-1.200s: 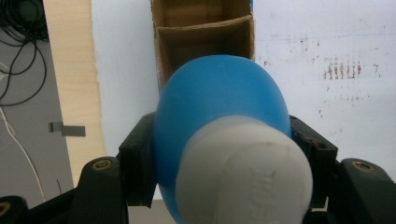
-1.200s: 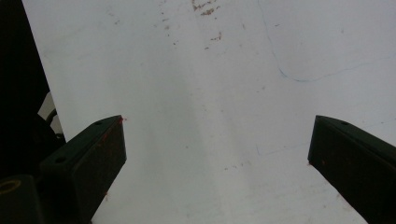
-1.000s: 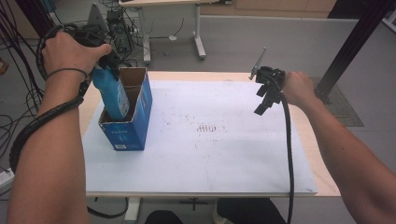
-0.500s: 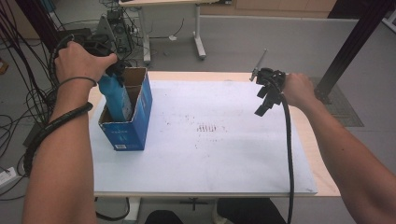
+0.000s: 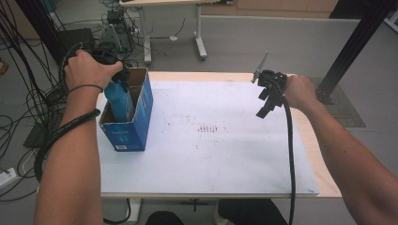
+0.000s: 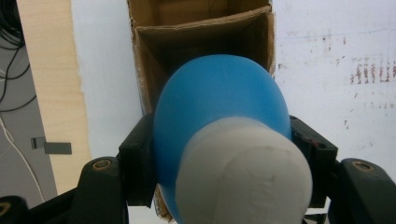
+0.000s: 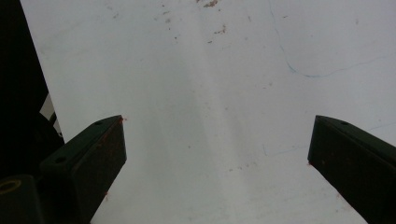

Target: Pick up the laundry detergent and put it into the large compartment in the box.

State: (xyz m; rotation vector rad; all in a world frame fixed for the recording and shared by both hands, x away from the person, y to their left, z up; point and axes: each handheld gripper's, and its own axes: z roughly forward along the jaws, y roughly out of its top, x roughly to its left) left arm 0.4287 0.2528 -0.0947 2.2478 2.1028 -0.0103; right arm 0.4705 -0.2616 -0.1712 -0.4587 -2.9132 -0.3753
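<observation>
Bottle: we hold the blue bottle (image 6: 219, 126) with its pale grey cap (image 6: 243, 172) toward our left gripper's camera; its lower end sits down in the open cardboard box (image 5: 136, 112), straight ahead of the jaws.
Left gripper: our left gripper (image 5: 112, 70) is clamped on the bottle's shoulder, one black jaw pressed against each side of the blue body, just below the cap.
Step in hand: we judge this to be lowering the bottle into the near compartment of the box.
Doing it well: we keep the bottle upright and centred between the cardboard walls, ease it straight down, and let go only once we feel it rest on the bottom.
Risk: the box looks light, so a sideways nudge from the bottle could tip or slide it on the white sheet (image 5: 211, 136).
Divider: a cardboard wall (image 6: 201, 28) lies just beyond the bottle; we stay on our side of it.
Right gripper: our right gripper (image 5: 267, 96) hangs over bare sheet well apart from the box, its jaws spread wide and empty.
</observation>
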